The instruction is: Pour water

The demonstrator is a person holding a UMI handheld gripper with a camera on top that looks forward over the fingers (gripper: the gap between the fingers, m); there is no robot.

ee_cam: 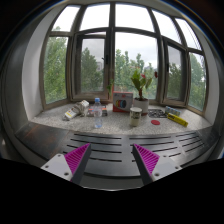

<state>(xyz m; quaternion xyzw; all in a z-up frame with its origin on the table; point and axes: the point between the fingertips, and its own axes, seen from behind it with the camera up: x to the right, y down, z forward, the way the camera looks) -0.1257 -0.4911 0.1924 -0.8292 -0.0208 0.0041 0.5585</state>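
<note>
Beyond your gripper [110, 160] runs a bay window [115, 55] with trees outside, and below it a long stone windowsill [60, 122] carries everything you can reach. Your gripper's fingers are spread wide apart, released, with nothing between them and nothing touching the pink pads [76, 157]; they hang over a slatted dark surface [112, 148] just short of the sill's front edge.

On the sill, near its middle, stands a clear plastic bottle [98, 117], well ahead of the fingers. Just right of it is a glass jar [136, 115] with a pale lid. Behind them sit a small box [122, 100] and a potted plant [143, 84]. A yellow object [177, 118] lies toward the sill's right end, and a white carton [76, 110] leans toward its left end.
</note>
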